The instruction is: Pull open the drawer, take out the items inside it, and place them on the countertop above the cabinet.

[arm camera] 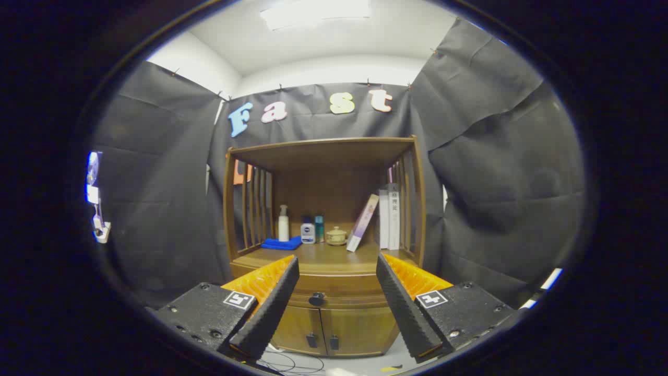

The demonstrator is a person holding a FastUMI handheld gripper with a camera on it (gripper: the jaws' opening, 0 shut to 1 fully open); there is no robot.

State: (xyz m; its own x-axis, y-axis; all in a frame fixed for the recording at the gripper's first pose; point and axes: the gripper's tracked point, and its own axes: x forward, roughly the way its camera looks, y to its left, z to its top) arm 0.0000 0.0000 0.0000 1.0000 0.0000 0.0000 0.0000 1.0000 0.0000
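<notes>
1. I am holding the gripper [337, 263] spread wide, pinching nothing.
2. The drawer [334, 298] is sitting shut beneath the countertop [318, 257], long axis running left-right, its knob [316, 298] facing me between the fingers.

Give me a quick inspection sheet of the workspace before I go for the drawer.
Surface: wooden countertop under a shelf roof, partly occupied.
Job's things: drawer closed, dark knob in the gap between the fingers, beyond them; contents hidden.
Clutter: blue cloth, white pump bottle, two small bottles, lidded pot, leaning book, upright books, all at the back of the countertop.
Tool: tool open, holding nothing, short of the cabinet.
Cables: thin cables on the floor below the lower cabinet doors.
Surroundings: black cloth wall, ceiling light.
</notes>
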